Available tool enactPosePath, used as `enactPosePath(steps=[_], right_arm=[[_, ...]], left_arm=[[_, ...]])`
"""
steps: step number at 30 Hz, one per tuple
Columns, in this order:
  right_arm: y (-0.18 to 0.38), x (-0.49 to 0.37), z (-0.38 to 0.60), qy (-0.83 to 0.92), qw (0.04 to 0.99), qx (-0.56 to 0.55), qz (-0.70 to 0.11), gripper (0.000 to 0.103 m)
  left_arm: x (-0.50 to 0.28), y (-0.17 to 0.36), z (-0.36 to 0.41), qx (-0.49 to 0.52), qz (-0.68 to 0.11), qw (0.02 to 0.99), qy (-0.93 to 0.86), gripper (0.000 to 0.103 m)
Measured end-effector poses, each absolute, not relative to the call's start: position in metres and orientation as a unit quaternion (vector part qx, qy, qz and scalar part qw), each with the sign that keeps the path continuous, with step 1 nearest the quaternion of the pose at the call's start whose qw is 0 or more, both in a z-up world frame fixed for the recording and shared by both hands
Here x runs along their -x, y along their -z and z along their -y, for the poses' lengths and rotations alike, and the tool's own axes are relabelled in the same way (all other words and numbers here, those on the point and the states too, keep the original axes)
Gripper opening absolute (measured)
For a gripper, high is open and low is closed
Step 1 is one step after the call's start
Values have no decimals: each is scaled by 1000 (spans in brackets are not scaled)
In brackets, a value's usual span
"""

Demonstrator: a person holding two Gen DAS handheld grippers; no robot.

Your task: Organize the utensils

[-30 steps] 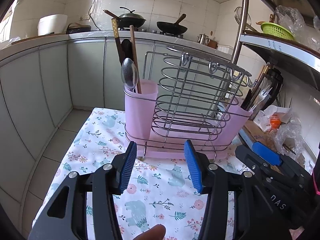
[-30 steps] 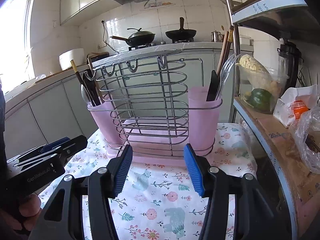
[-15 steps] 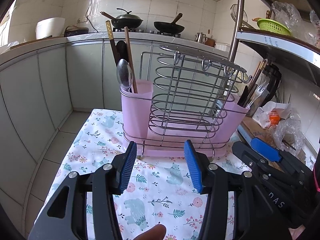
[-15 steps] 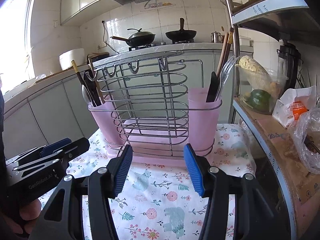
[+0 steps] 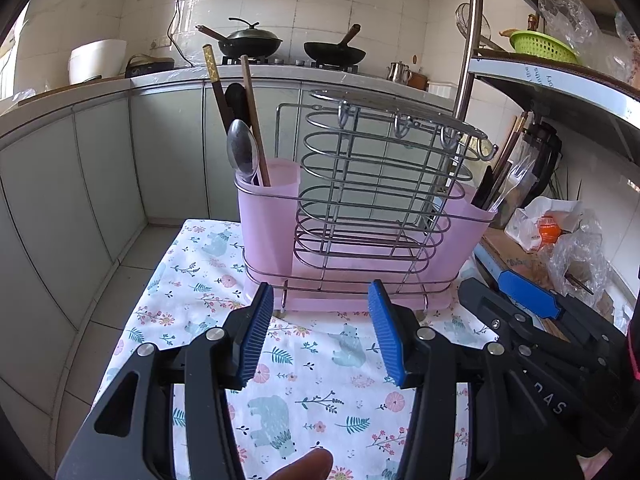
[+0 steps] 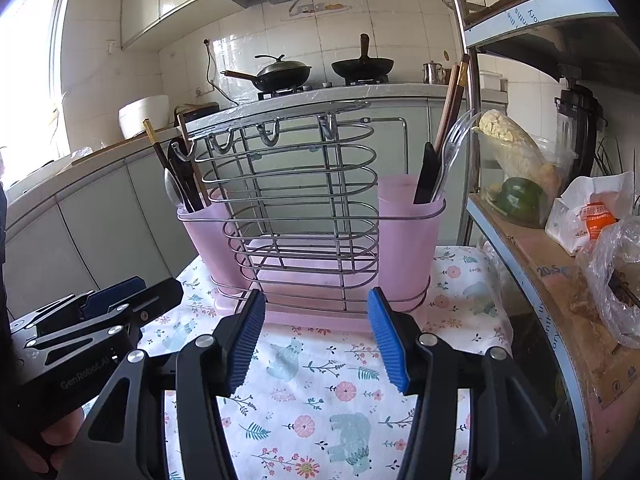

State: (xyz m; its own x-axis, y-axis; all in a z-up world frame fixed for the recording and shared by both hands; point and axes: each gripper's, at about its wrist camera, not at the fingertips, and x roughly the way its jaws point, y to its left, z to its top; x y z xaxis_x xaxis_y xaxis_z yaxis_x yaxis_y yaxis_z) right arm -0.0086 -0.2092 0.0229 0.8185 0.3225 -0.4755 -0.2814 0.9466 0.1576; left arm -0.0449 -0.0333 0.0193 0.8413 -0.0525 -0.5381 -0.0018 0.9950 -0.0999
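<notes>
A wire utensil rack (image 5: 380,184) (image 6: 296,208) with pink cups stands on a floral cloth. The left cup (image 5: 268,216) (image 6: 208,236) holds a metal spoon (image 5: 242,152), chopsticks (image 5: 250,116) and a black utensil. The right cup (image 5: 468,232) (image 6: 408,236) holds a black knife (image 6: 426,178), a clear plastic fork (image 6: 452,152) and chopsticks (image 6: 450,104). My left gripper (image 5: 320,332) is open and empty, just in front of the rack. My right gripper (image 6: 316,332) is open and empty too; it also shows in the left wrist view (image 5: 528,320).
A floral cloth (image 5: 320,376) (image 6: 320,396) covers the small table. A metal shelf (image 6: 560,272) on the right holds bags and a tub of vegetables (image 6: 516,172). A counter with woks (image 5: 250,44) runs behind. Tiled floor lies to the left.
Both grippers have drawn back a little from the rack and stay open and empty. The utensils in the cups have not moved.
</notes>
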Motion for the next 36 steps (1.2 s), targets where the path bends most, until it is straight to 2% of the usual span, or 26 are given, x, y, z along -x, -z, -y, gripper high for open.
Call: enactPosePath(steps=[36], right_arm=[[-22,8,211,-157,952,-40,-258,53]], left_arm=[[48,-21,38,39,-279,960,15,50]])
